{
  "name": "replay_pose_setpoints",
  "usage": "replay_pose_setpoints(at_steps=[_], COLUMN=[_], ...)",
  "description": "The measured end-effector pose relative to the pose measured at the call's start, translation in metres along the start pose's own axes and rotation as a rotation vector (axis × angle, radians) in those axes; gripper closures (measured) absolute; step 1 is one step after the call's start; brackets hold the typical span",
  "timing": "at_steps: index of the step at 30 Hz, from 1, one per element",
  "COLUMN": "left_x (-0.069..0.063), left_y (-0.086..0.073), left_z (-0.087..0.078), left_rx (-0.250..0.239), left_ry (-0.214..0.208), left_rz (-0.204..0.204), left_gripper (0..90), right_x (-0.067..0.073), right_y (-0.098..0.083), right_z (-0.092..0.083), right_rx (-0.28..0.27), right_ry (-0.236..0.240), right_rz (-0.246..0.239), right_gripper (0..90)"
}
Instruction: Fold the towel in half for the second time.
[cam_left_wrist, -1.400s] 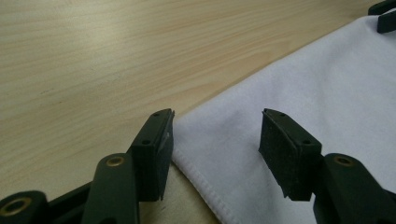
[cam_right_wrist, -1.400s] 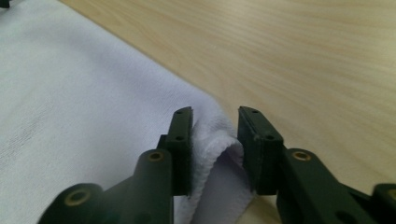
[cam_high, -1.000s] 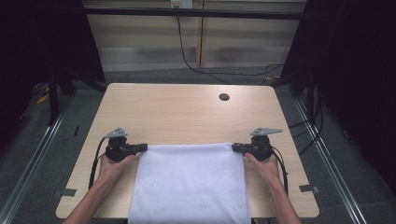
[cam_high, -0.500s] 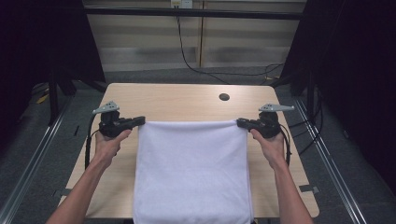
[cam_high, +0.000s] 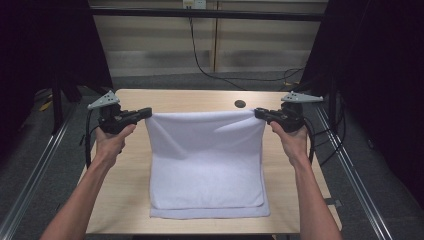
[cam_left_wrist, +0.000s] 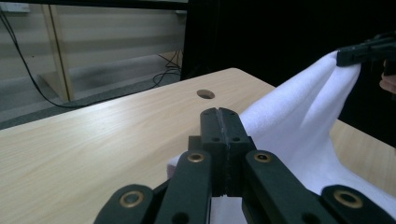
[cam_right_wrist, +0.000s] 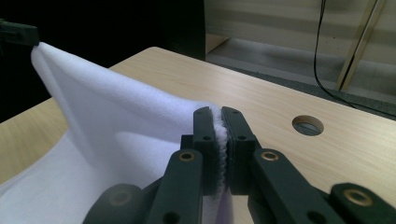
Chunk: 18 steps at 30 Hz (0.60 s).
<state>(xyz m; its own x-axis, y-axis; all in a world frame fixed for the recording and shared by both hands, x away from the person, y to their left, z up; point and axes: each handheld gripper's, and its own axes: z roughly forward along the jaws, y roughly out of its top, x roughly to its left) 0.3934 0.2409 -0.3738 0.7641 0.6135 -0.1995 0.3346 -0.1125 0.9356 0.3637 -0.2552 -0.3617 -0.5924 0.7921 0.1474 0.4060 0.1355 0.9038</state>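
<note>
Where your left gripper met the white fleecy cloth, the high view left the contact hard to read, and in the left gripper view the black jaws stood pressed together with the cloth's corner mostly hidden beneath them, so only a small white bulge showed beside the linkage. Your right gripper was plainer: a thin strip of white pile sat pinched between its closed jaws. In the high view it held the cloth's far right corner, and your left gripper held the far left corner.

The cloth's far edge hung raised and nearly taut between the two grippers, above the pale wooden table, while its lower part lay flat on the tabletop. A second layer peeked out along the cloth's near edge, which lay just short of the table's near edge. How the layers joined under the raised part could not be made out.

Beyond the cloth, the far strip of the table was bare wood, with a round dark hole just past the raised edge, nearer your right gripper. Bare strips of table flanked the cloth on both sides, under your forearms. Your arms were cut off at the bottom of the high view.
</note>
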Motion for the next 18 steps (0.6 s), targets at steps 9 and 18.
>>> replay_pose_setpoints(at_steps=[9, 18], left_x=[-0.021, -0.052], left_y=[-0.045, -0.09], left_z=[-0.029, -0.051], left_rx=[0.031, 0.062], left_ry=[-0.044, -0.1], left_rz=[0.004, -0.011], left_gripper=[90.0, 90.0], right_x=[0.027, 0.055], right_y=[-0.037, -0.098], right_z=[-0.032, -0.059], right_rx=[0.027, 0.07], right_ry=[0.068, 0.108], right_rz=[-0.074, -0.079], right_gripper=[85.0, 84.5])
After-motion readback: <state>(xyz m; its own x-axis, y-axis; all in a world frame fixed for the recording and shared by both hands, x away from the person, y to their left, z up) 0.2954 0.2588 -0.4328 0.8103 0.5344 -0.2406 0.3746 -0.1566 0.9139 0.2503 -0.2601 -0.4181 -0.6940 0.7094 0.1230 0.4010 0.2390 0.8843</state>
